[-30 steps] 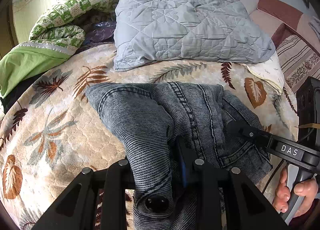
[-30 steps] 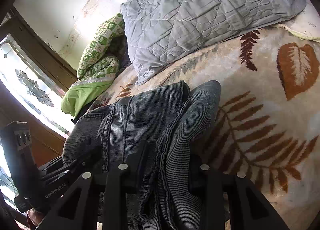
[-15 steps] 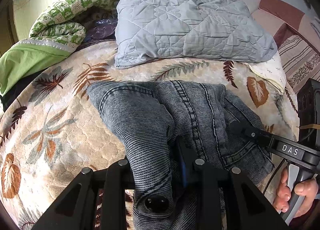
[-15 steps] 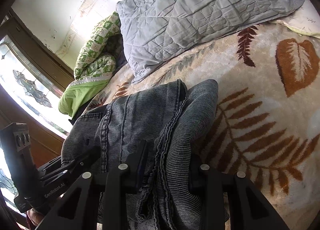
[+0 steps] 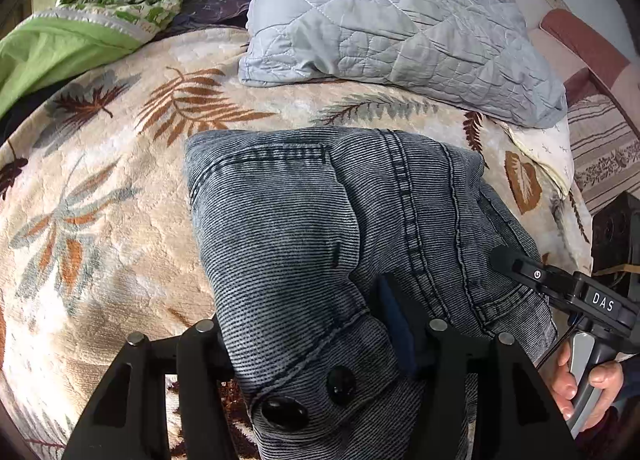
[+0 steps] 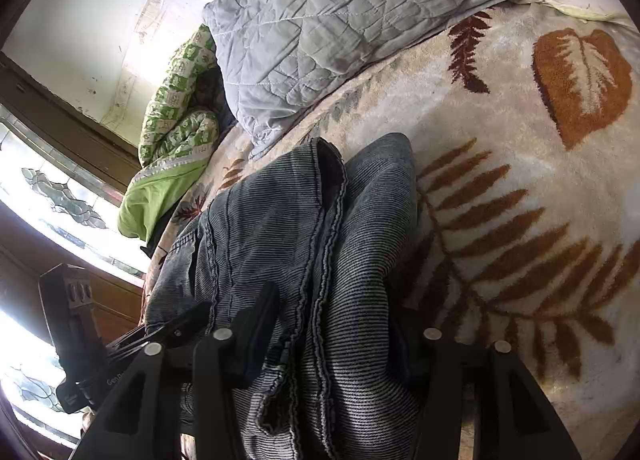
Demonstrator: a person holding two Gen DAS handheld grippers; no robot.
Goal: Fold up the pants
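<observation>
Since the earlier frame the jeans (image 5: 320,228) have slid up the bed (image 5: 100,260) toward the pillow (image 5: 384,16), their far edge now nearer it. At 10 o'clock lies a green quilt (image 5: 92,20). The left tool (image 5: 316,344) is clamped on the buttoned waistband at 6 o'clock. At 4 o'clock the right tool (image 6: 332,324) pinches the folded denim's other side, a hand (image 5: 580,384) on its grip.
</observation>
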